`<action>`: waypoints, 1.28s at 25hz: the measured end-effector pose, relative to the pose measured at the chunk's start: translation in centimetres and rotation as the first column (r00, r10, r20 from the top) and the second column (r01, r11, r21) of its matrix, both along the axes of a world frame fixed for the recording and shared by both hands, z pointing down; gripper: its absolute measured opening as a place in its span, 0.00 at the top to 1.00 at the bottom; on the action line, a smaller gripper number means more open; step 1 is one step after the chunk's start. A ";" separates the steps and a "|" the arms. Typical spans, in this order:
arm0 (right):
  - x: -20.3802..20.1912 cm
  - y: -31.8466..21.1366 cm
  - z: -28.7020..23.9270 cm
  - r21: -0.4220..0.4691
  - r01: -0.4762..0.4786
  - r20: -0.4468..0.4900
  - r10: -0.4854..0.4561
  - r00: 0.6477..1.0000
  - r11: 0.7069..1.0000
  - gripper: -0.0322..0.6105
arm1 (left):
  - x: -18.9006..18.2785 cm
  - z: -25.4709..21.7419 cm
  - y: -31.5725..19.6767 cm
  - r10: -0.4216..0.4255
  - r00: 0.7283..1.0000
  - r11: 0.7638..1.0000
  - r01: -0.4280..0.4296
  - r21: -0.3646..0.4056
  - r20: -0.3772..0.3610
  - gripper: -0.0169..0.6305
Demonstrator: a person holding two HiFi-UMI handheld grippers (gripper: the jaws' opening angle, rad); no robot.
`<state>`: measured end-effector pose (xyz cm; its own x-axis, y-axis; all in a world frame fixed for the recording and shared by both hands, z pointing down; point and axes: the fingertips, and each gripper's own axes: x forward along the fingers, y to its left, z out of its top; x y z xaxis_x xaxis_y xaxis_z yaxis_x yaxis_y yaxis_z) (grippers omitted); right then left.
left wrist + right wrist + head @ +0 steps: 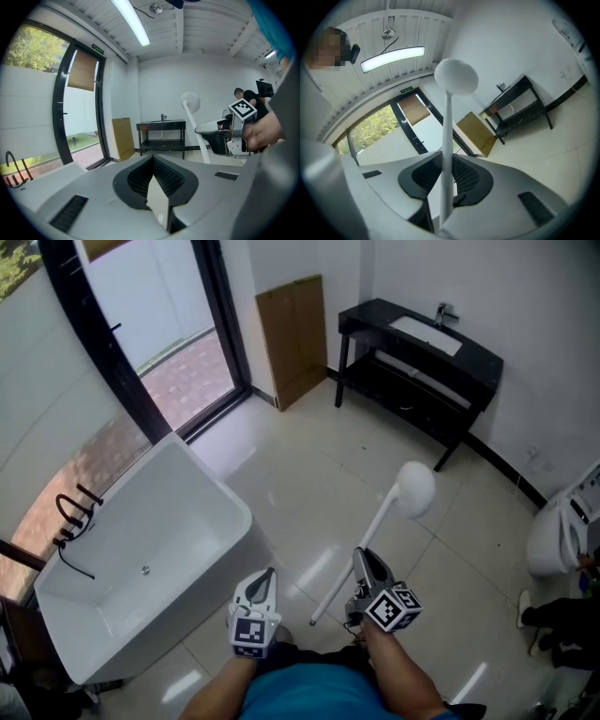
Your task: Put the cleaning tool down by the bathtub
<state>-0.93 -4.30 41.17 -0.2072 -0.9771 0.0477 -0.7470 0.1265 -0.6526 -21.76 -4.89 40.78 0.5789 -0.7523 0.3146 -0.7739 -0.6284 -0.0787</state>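
right gripper [361, 561] clamps cleaning tool [373, 535] handle | left gripper [267, 577] closed, empty

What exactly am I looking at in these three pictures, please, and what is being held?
A person wears a head camera and holds a two-jaw gripper in each hand. The head view looks down at a bathroom floor; the other two views come from cameras riding on the grippers. The right gripper is closed on the thin handle of a white cleaning tool with a round head. The left gripper is shut and empty. A white bathtub stands at the left, a black washstand by the far wall, a toilet at the right.
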 end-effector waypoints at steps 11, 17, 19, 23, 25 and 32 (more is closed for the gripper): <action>-21.2 -5.7 10.8 -0.222 0.220 0.353 -0.132 0.926 0.950 0.81 | -21.1 3.0 -1.2 -0.353 0.935 0.935 0.354 -0.040 0.023 0.98; -28.8 -7.3 17.9 -0.345 0.250 0.483 -0.057 0.874 0.905 0.81 | -25.9 7.3 -0.1 -0.403 0.915 0.908 0.404 -0.114 0.030 0.98; -30.7 -7.6 19.9 -0.377 0.254 0.506 -0.031 0.862 0.891 0.81 | -26.9 8.6 0.0 -0.401 0.915 0.906 0.403 -0.132 0.038 0.98; -32.8 -8.6 23.6 -0.424 0.240 0.539 0.030 0.842 0.873 0.81 | -28.0 11.8 -0.9 -0.395 0.917 0.902 0.398 -0.167 0.056 0.98; -33.3 -9.1 25.4 -0.447 0.231 0.544 0.058 0.837 0.864 0.81 | -28.3 13.4 -1.6 -0.405 0.913 0.894 0.408 -0.182 0.059 0.98; -35.6 -10.7 30.9 -0.521 0.227 0.553 0.123 0.824 0.823 0.81 | -30.7 17.1 -4.5 -0.460 0.886 0.862 0.459 -0.213 0.047 0.98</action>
